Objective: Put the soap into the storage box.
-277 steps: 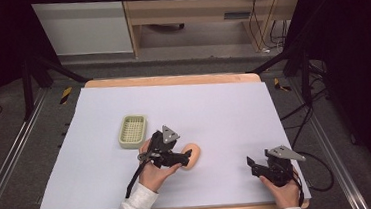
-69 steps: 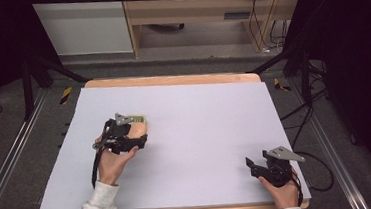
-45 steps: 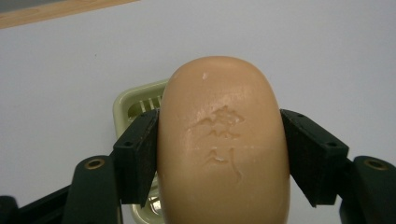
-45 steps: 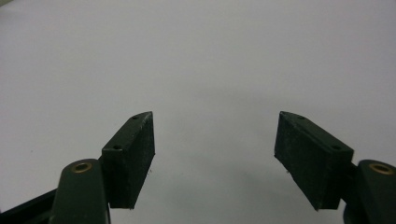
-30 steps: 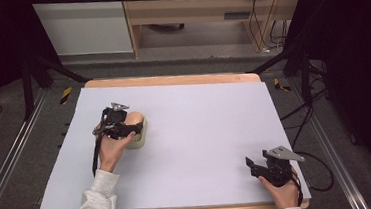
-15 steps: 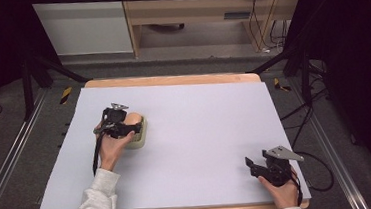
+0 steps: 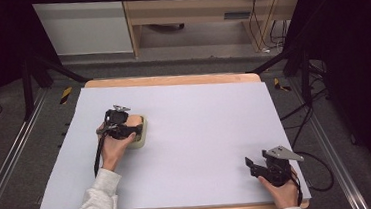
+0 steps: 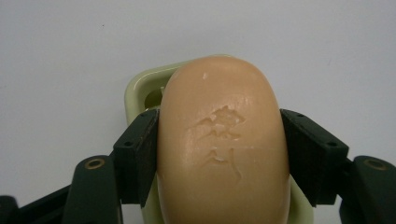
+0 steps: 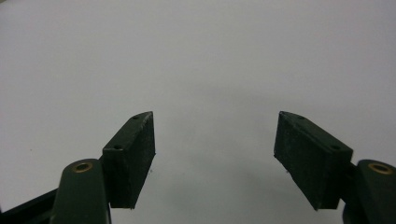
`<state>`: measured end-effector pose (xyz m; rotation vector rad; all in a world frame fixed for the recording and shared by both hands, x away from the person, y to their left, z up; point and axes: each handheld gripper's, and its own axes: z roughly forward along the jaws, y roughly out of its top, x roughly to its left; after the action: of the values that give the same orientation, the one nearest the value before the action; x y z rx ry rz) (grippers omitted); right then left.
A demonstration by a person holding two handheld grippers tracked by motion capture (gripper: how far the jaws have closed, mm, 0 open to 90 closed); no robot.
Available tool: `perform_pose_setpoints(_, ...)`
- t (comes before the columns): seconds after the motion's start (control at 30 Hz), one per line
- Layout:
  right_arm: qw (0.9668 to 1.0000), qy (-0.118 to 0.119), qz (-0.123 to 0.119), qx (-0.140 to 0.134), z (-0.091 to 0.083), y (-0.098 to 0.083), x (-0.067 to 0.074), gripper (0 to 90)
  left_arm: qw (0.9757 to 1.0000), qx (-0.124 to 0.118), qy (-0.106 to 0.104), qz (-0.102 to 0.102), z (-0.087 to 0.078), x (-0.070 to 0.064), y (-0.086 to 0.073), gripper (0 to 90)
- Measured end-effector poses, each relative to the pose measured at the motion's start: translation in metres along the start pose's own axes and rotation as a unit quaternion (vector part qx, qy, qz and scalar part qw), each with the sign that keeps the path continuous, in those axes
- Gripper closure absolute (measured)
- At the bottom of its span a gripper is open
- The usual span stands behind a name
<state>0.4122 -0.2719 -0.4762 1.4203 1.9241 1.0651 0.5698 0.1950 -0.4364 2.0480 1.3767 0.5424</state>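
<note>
Left gripper view: embossed, unreadable characters on soap [image 8: 222, 144], clamped in left tool [image 8: 219, 158].

Even bright overhead light; soft shadows; dark, dim surroundings.

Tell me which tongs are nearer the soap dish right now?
Left. The left tongs grip the soap bar directly over the soap dish. The right tongs sit open at the table's near right corner, far from it.

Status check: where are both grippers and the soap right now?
Left gripper shut on soap bar, over green soap dish. Right gripper open, idle. Nothing in the way.
</note>
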Motion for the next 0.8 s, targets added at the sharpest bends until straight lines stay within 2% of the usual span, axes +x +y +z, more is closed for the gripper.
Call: perform_pose_setpoints(0.8,1.0,0.0,-0.001,0.001,0.0001,-0.0001,0.0,28.9,0.9999,0.011,0.001,-0.006,0.0107,0.0018,-0.0042,31.8)
